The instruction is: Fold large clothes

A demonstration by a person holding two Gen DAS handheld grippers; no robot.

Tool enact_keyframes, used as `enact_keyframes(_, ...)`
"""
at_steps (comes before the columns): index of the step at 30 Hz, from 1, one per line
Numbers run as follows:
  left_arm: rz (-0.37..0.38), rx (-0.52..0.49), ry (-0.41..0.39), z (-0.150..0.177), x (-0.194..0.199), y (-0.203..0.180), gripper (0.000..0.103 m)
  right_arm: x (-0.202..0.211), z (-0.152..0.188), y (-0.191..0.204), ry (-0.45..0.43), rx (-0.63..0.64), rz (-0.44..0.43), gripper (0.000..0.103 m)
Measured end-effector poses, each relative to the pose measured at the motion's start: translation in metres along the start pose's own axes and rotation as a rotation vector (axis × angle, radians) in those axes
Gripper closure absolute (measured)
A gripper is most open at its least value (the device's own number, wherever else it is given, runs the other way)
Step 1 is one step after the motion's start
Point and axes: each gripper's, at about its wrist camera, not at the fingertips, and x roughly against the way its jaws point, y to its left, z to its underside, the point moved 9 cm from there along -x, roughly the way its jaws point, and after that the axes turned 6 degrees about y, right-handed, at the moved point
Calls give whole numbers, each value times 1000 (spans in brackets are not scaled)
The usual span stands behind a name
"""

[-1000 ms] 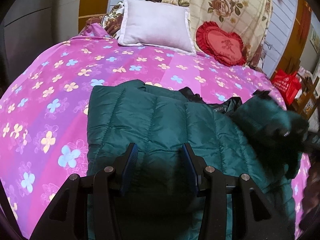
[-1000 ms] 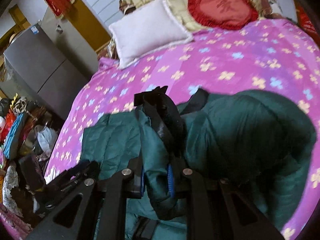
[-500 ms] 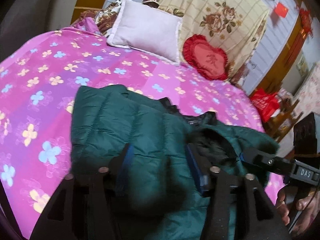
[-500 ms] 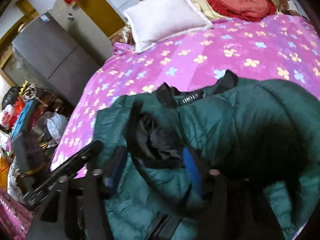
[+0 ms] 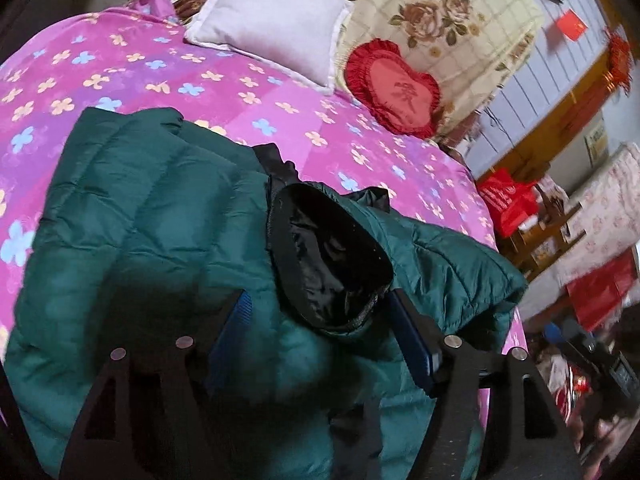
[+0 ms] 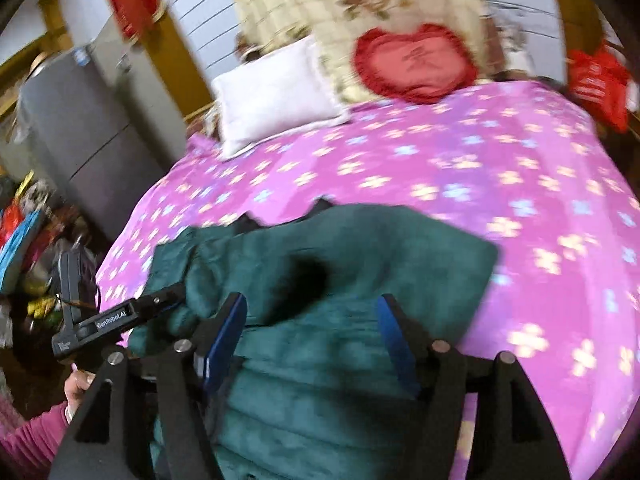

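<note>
A dark green quilted jacket (image 5: 152, 232) lies on the pink flowered bed, folded inward, with its black lining (image 5: 328, 256) showing at a cuff opening near the middle. My left gripper (image 5: 320, 332) is open just above the jacket, the black-lined cuff lying between its fingers. In the right wrist view the jacket (image 6: 360, 264) lies below my right gripper (image 6: 312, 332), which is open and empty. The left gripper (image 6: 120, 316) shows there at the jacket's left edge.
The pink flowered bedspread (image 5: 120, 64) covers the bed. A white pillow (image 5: 272, 16) and a red heart cushion (image 5: 392, 88) sit at the head. Red bags (image 5: 508, 204) and clutter stand off the right side; a grey cabinet (image 6: 80, 120) stands left.
My right gripper has opened, let go of the jacket sleeve and pulled back. The sleeve now lies folded over the jacket body. My left gripper has swung right, over the cuff.
</note>
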Motion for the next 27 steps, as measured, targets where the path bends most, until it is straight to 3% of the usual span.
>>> enact_keyframes(1,6,7,-2,-2,-3,-4,57,8,-1,-14,-15,-32,12,32)
enact_keyframes(2,12,5,2,-3,-5,-6,76,13,-2,-24,-26,-56,23,31)
enact_keyframes(4,-10,-24,17,-5,-8,-10,97,20,-2,-42,-37,-87,52,31)
enact_keyframes(5,-31,-49,16,-6,-7,-12,103,22,-2,-47,-39,-90,62,31)
enact_keyframes(11,-78,-139,-63,-22,36,-8,103,11,4,-40,-25,-57,60,31)
enact_keyframes(16,-152,-170,-114,-30,77,30,103,-7,8,-28,-2,-28,69,31)
enact_keyframes(22,-213,-109,-77,-17,70,82,103,-34,6,-50,15,-108,127,31)
enact_keyframes(27,-227,-124,-81,-19,70,84,103,-78,5,-87,75,-236,196,28)
